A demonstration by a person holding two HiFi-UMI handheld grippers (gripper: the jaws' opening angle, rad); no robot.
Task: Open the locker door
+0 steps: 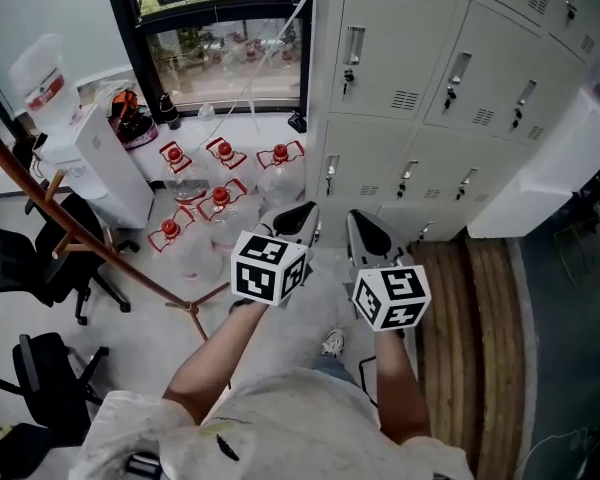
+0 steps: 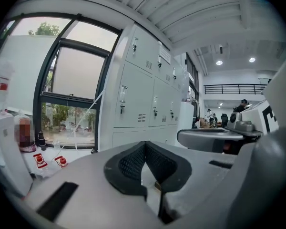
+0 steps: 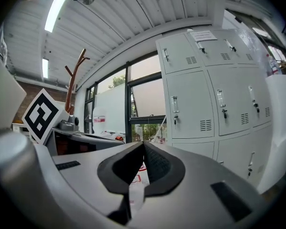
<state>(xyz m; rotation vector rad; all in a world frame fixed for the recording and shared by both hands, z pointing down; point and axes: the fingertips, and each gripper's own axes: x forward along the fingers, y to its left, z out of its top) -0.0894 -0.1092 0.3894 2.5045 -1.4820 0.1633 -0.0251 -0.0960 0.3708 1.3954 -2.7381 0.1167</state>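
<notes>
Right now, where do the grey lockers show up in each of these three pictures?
Head view: the lockers fill the upper right.
Left gripper view: the lockers stand in the middle, above the jaws.
Right gripper view: the lockers take up the right half.
Shared landmark: the black-framed window, directly left of the lockers in all three.

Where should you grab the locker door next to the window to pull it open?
Grab the narrow upright handle on the left edge of that door, above the little lock. Come straight at it from the front. It probably hinges on the far edge, so pulling there should swing it. The right gripper is shut and would need opening first.
</notes>
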